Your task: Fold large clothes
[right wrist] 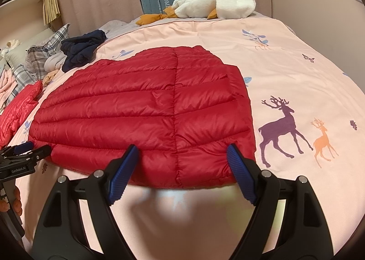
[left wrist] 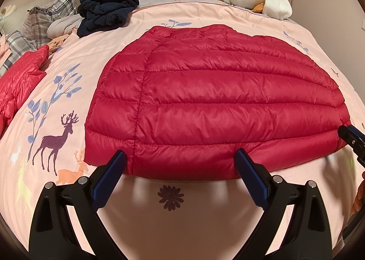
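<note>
Purple deer point(left wrist: 54, 141) left of jacket point(left wrist: 205, 100) (right wrist: right).

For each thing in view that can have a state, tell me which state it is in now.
red down jacket: lying flat on the bed, partly folded
left tool: open, at the jacket's near hem, holding nothing
right tool: open, at the near hem, holding nothing
navy garment: crumpled, unfolded
second red jacket: bunched at the bed's edge
plush goose: lying on its side

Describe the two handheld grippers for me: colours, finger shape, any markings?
Both the left gripper and right gripper have black angular plastic frames with silver rivets and blue ribbed fingers. White "GenRobot.AI" lettering marks the left gripper's body, seen from the right wrist view.
</note>
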A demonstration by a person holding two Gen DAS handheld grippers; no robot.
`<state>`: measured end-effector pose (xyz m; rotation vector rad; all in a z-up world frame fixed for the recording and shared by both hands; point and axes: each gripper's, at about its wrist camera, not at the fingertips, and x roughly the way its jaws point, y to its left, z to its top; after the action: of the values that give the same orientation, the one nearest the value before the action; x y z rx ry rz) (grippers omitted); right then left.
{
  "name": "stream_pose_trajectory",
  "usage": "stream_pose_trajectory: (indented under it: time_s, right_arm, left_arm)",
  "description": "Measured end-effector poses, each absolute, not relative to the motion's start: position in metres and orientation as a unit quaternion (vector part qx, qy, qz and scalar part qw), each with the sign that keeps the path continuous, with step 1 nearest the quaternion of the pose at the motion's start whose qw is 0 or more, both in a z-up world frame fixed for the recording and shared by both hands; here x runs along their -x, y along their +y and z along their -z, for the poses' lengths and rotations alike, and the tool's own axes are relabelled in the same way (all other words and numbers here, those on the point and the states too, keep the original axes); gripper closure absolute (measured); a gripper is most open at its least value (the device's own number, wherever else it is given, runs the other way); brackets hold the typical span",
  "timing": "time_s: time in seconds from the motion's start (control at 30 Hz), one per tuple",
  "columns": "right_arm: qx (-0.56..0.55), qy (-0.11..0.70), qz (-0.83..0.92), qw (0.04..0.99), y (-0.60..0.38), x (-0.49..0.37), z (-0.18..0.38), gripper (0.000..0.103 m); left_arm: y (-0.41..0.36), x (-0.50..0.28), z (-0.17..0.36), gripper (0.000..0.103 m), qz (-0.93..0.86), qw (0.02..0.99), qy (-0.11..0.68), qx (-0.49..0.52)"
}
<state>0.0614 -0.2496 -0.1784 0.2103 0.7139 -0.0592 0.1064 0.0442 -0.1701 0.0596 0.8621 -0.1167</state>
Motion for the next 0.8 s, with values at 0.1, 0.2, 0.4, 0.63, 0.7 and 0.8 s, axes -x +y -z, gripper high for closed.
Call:
stream_pose_trajectory:
  time_s: [0.1,0.2,0.4,0.63,0.7,0.8]
  right_arm:
    - [-0.103,0.348,0.029,0.931,-0.2497,-0.0612,0.1786,0.022]
    - [-0.103,0.349,0.029,0.931,-0.2494,-0.0613,0.1784,0.022]
    - [-0.103,0.349,0.029,0.931,-0.2494,-0.0612,0.1785,0.022]
    - [-0.104,0.348,0.029,0.931,-0.2501,-0.0611,0.1786,0.022]
    - [-0.104,0.349,0.030,0.931,-0.2519,-0.0611,0.1788,0.022]
    - [-0.104,0.348,0.030,0.931,-0.2521,-0.0613,0.1789,0.022]
  left_arm:
    - [0.0443,-0.1062,0.1700,0.006,0.057,0.906,0.418,-0.029]
    - [0.0439,-0.1066,0.1699,0.006,0.057,0.906,0.418,-0.029]
    - [0.0440,-0.1067,0.1698,0.006,0.057,0.906,0.418,-0.029]
    - [0.0447,-0.1064,0.1695,0.006,0.057,0.906,0.418,-0.030]
    - [0.0448,-0.1065,0.1697,0.006,0.057,0.906,0.418,-0.029]
    - [0.0445,-0.1066,0.1696,0.006,0.057,0.906,0.418,-0.029]
